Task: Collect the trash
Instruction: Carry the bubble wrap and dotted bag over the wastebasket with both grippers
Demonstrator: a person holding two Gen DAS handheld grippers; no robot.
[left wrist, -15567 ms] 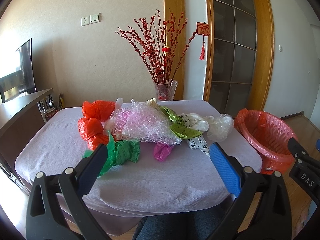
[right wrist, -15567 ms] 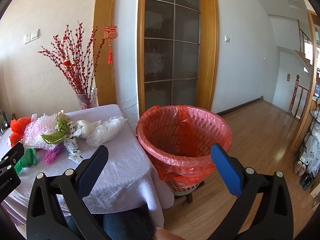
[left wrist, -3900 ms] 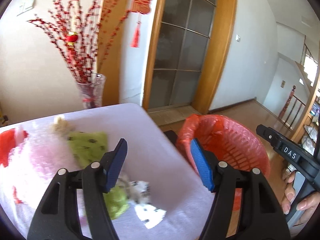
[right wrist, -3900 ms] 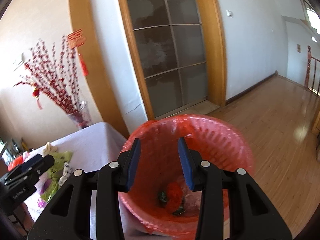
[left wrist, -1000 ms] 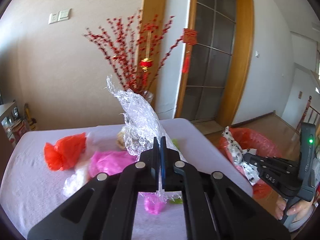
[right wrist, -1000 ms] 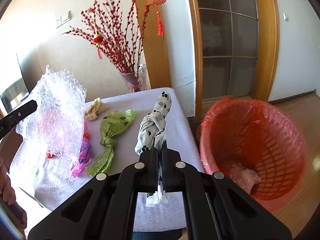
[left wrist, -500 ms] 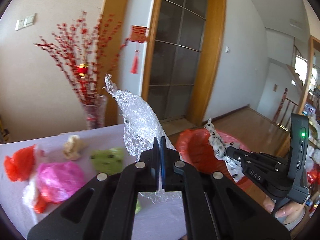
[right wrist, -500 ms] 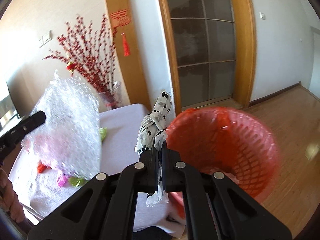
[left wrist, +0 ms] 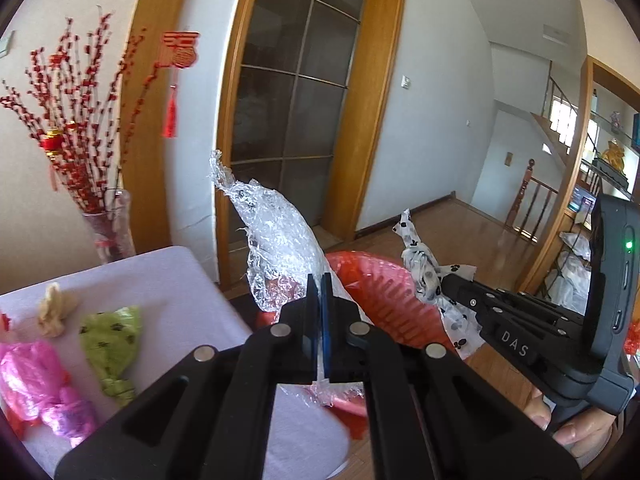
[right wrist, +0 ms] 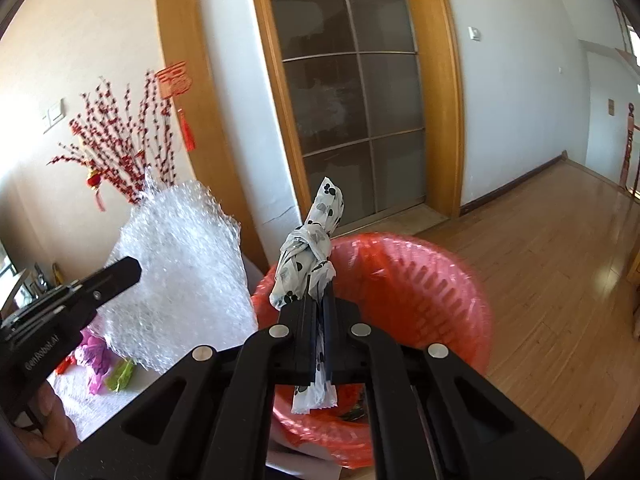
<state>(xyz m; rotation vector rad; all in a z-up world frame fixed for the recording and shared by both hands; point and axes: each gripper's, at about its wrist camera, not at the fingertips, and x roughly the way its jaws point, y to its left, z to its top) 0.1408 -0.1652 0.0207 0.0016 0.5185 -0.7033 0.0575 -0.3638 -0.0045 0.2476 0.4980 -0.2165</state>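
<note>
Both claws have swung over from the pile toward the bin since a second ago, so the round red-lined plastic waste basket (right wrist: 400, 288) now fills the middle of both views instead of sitting off to the side. Going big to small: the bench with the pale lilac cloth (left wrist: 168, 280) sits left of the basket, which stands on the wooden floor just beside the bench's edge. Next is the big crinkly sheet of clear bubble wrap (left wrist: 276, 240), pinched tight in the left claw (left wrist: 319, 300) and hanging at the basket's near rim, though I can't say it's properly over the opening yet. Then the knotted white plastic bag with black paw prints (right wrist: 316, 240), clamped in the right claw (right wrist: 319, 300), which looks to be above the basket mouth. Neither piece has been let go. As for progress, I'd call it roughly halfway: there's already some stuff at the bottom of the basket (too hidden to identify), these two are about to go in, and the bench still carries a crumpled pink plastic bag (left wrist: 32, 376), a tied green plastic bag with dark prints (left wrist: 114, 340), a small beige crumpled wad (left wrist: 56, 308) and a scrap of red plastic at the left edge. So next up is probably dropping both, then back for the rest.
</note>
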